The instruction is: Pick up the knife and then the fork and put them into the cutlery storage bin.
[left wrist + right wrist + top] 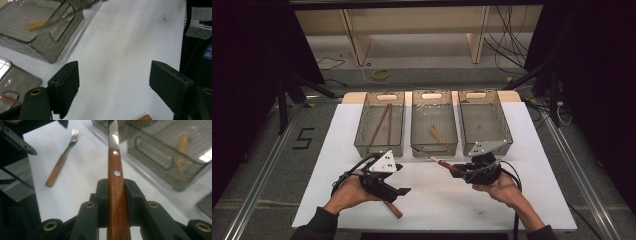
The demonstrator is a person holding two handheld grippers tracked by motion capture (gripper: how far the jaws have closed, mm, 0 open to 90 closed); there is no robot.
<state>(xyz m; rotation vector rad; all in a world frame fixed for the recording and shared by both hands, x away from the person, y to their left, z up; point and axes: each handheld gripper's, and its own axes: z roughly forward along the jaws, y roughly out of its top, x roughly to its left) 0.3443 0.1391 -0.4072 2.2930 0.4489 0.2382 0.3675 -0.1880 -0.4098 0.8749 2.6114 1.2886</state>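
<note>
A: Right gripper [115,192] is clamped on the knife [115,182]. Wooden handle, reddish-brown, two metal rivets, shiny steel blade running up and away from the jaws.

B: From the high view, where does the knife [432,157] sit?

A: Held off the white mat [512,200], just in front of the middle basket [434,145], blade pointing left and toward that basket. The blade tip is cut off at the top of the right gripper view.

B: And the left gripper [399,191]?

A: Jaws standing wide apart, nothing between them, just bare mat [125,50]. A fork [61,160] lies flat on the mat by that gripper; same wooden handle. In the high view its tines are hidden under the gripper; the handle end [393,209] pokes out.

B: Any writing?

A: A dark "5" [303,138] marked on the floor left of the table. No brand readable on the knife.

B: The baskets?

A: Left basket [379,145] holds long brown sticks, the middle one a short pale piece, too blurred to name.
</note>
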